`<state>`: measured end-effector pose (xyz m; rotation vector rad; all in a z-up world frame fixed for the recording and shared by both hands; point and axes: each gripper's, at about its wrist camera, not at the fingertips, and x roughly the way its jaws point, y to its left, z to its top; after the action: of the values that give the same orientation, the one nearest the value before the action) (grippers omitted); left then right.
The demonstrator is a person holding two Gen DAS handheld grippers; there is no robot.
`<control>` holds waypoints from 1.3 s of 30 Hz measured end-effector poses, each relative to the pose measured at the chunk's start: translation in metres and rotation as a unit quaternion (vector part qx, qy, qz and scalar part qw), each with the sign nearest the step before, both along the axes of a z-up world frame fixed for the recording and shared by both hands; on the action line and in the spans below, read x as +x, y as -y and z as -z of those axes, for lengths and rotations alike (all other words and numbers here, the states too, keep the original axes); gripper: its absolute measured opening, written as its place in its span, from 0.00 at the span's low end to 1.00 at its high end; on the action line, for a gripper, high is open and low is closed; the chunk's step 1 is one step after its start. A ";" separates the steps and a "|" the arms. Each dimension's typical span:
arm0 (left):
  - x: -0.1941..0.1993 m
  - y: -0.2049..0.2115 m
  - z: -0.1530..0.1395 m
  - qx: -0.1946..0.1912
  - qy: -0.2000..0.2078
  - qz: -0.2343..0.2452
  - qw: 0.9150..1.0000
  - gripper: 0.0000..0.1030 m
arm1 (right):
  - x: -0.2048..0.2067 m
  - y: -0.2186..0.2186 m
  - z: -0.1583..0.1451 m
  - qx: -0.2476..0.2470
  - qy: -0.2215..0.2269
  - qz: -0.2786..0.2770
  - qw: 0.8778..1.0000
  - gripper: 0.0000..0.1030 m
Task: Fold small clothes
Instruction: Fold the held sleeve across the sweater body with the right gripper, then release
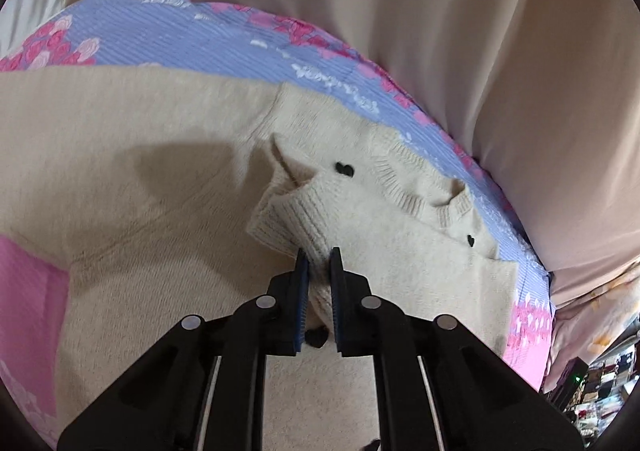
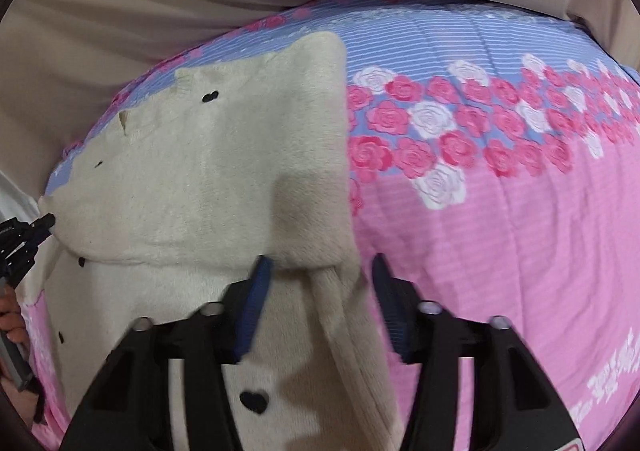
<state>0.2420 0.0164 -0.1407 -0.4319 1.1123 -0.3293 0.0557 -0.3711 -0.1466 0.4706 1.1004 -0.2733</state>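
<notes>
A cream knit sweater (image 1: 168, 171) with small black hearts lies spread on a bed. In the left wrist view its ribbed cuff (image 1: 288, 219) is folded over near the collar (image 1: 424, 203). My left gripper (image 1: 318, 251) is shut on a pinch of the knit just below that cuff. In the right wrist view the sweater (image 2: 208, 179) fills the left half, and its right side edge (image 2: 344, 291) runs between the wide-apart jaws of my right gripper (image 2: 320, 259), whose pads stand clear of the cloth. The left gripper (image 2: 44, 223) shows at the far left, at the sweater's edge.
The bedspread (image 2: 500, 231) is pink and blue with rose prints and stretches bare to the right of the sweater. Beige fabric (image 1: 440, 31) rises behind the bed. A hand (image 2: 12, 327) shows at the left border. Cluttered shelves (image 1: 600, 391) sit low right.
</notes>
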 end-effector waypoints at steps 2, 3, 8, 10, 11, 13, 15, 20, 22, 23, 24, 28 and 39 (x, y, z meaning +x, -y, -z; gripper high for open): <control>0.002 -0.002 0.001 0.002 -0.002 -0.006 1.000 0.09 | 0.004 0.005 -0.003 -0.011 0.004 0.004 1.000 0.16; 0.003 -0.003 0.002 0.004 -0.002 -0.005 1.000 0.09 | 0.001 0.011 -0.010 -0.009 0.019 0.019 1.000 0.14; 0.004 -0.004 0.019 0.064 -0.009 -0.008 0.998 0.09 | -0.019 0.050 0.001 -0.021 -0.008 0.088 0.996 0.00; 0.004 -0.010 0.029 0.049 -0.029 -0.016 0.998 0.09 | -0.030 0.063 0.012 0.005 -0.029 0.106 0.994 0.00; 0.002 -0.013 0.028 0.046 -0.026 -0.020 0.998 0.11 | -0.040 0.066 0.002 0.008 -0.007 0.116 0.993 0.04; -0.004 -0.017 0.019 0.055 -0.012 -0.023 0.998 0.12 | -0.047 0.069 -0.019 0.011 0.026 0.125 0.992 0.11; -0.009 -0.021 0.010 0.055 0.005 -0.030 0.998 0.12 | -0.034 0.067 -0.036 0.021 0.043 0.100 0.994 0.26; -0.007 -0.017 0.018 0.043 -0.020 -0.028 0.998 0.13 | 0.045 0.061 -0.055 0.011 0.057 0.033 0.998 0.63; -0.006 -0.013 0.025 0.044 -0.030 -0.029 0.998 0.13 | 0.082 0.066 -0.048 0.012 0.049 0.024 0.998 0.63; -0.006 -0.013 0.029 0.046 -0.036 -0.029 0.998 0.13 | 0.102 0.069 -0.043 0.012 0.042 0.023 0.999 0.63; -0.006 -0.013 0.032 0.046 -0.041 -0.032 0.998 0.13 | 0.115 0.071 -0.036 0.013 0.031 0.024 0.999 0.63; -0.008 -0.016 0.039 0.049 -0.050 -0.031 0.997 0.12 | 0.140 0.084 -0.005 0.032 -0.006 0.054 0.998 0.55; -0.007 -0.010 0.042 0.075 -0.032 -0.022 0.996 0.13 | 0.129 0.101 0.005 0.042 0.010 0.065 0.997 0.30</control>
<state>0.2352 0.0262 -0.1826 -0.3358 1.1804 -0.1928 0.1847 -0.4720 -0.1514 0.6203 1.0661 -0.3362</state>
